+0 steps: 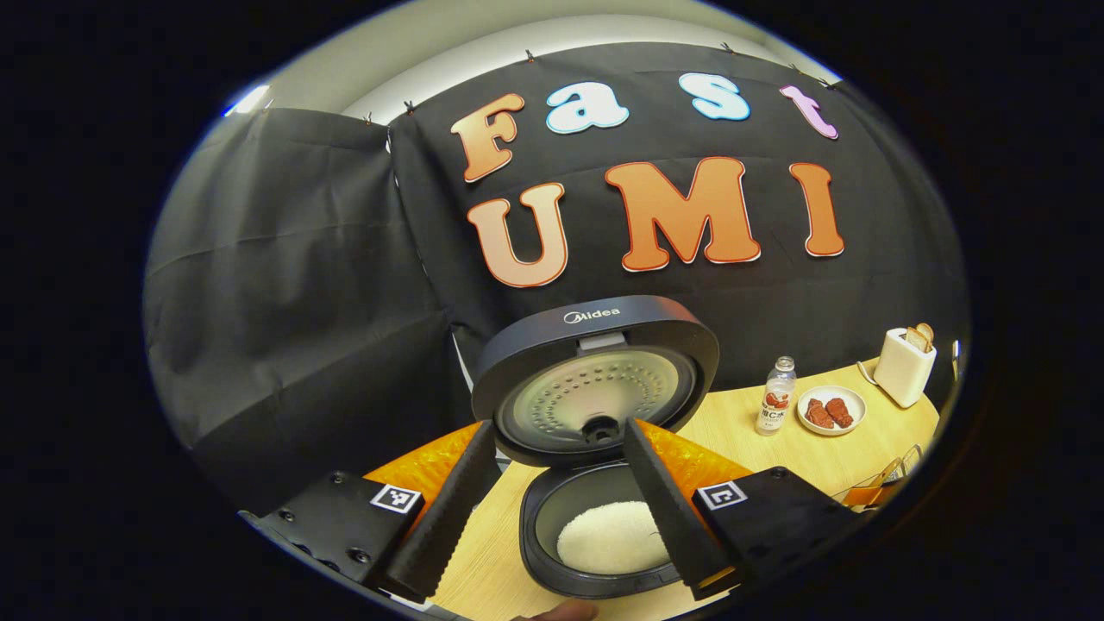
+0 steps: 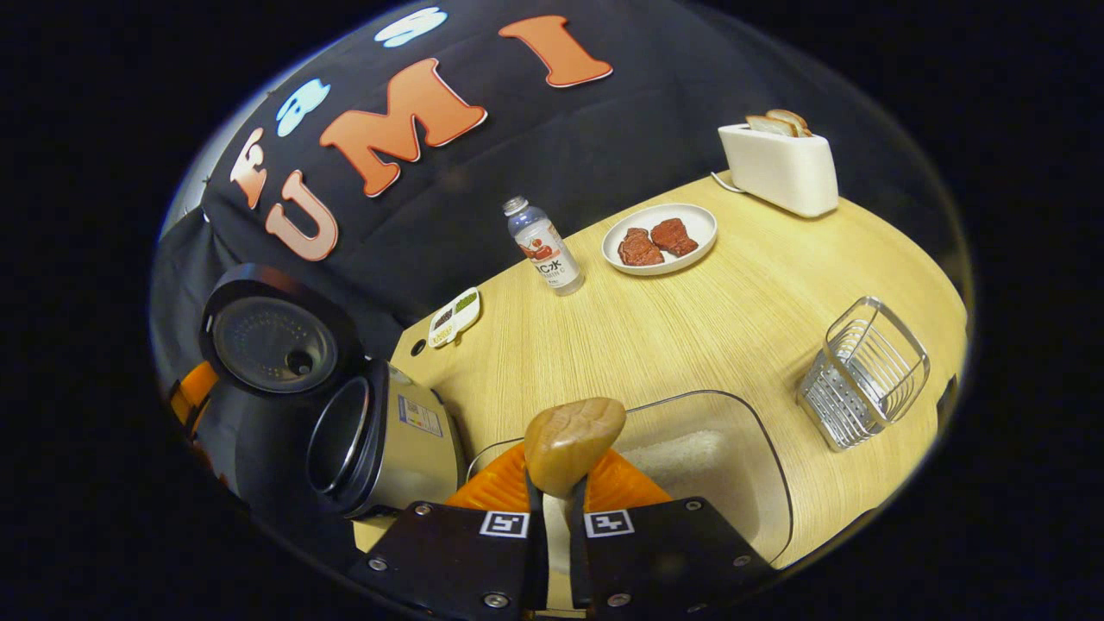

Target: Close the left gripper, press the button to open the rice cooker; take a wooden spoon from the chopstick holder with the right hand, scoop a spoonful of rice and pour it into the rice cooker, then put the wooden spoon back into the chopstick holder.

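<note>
The wooden spoon point(image 2: 573, 442) is clamped between the fingers of the right gripper point(image 2: 556, 509), its bowl held above a clear container of rice point(image 2: 733, 470) on the table point(image 2: 690, 328). The left gripper point(image 1: 561, 509) is held with fingers spread before the rice cooker point(image 1: 595, 448), whose lid is raised and whose pot holds rice. A wire chopstick holder point(image 2: 862, 371) is seen to the right of the spoon.
</note>
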The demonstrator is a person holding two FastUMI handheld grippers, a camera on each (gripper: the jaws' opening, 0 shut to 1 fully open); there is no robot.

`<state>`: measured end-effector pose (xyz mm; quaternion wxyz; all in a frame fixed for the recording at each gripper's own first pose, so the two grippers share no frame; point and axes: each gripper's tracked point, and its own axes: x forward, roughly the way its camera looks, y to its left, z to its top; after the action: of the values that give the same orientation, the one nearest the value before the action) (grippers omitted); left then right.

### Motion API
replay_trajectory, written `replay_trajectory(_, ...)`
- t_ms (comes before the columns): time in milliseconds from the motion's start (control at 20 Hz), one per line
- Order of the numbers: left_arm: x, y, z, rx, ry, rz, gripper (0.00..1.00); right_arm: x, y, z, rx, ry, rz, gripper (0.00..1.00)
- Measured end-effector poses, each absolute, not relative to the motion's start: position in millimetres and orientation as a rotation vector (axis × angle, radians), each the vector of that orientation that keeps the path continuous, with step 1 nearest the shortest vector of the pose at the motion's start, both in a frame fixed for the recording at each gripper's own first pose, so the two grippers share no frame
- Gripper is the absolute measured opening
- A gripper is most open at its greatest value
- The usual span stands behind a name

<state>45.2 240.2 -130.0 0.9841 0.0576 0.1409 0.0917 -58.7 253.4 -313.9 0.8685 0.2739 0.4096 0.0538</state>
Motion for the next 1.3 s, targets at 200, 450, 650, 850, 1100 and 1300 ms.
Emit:
replay_trajectory(200,44,237,-127,0.121,0.279,0.177,0.95,-59,256,-314,0.679,0.881,0.131,0.09)
replay_trajectory(450,43,237,-126,0.122,0.282,0.18,0.95,-60,258,-315,0.819,0.908,0.165,0.09)
replay_trajectory(650,46,227,-120,0.129,0.278,0.17,1.0,-61,256,-316,0.908,0.921,0.188,0.09)
replay_trajectory(850,49,213,-111,0.131,0.258,0.153,0.95,-60,239,-304,1.01,0.899,0.213,0.1)
replay_trajectory(1100,50,200,-103,0.123,0.238,0.142,1.0,-57,204,-289,1.114,0.864,0.179,0.09)
replay_trajectory(1300,46,198,-100,0.106,0.229,0.151,1.0,-49,181,-266,1.285,0.825,0.157,0.09)
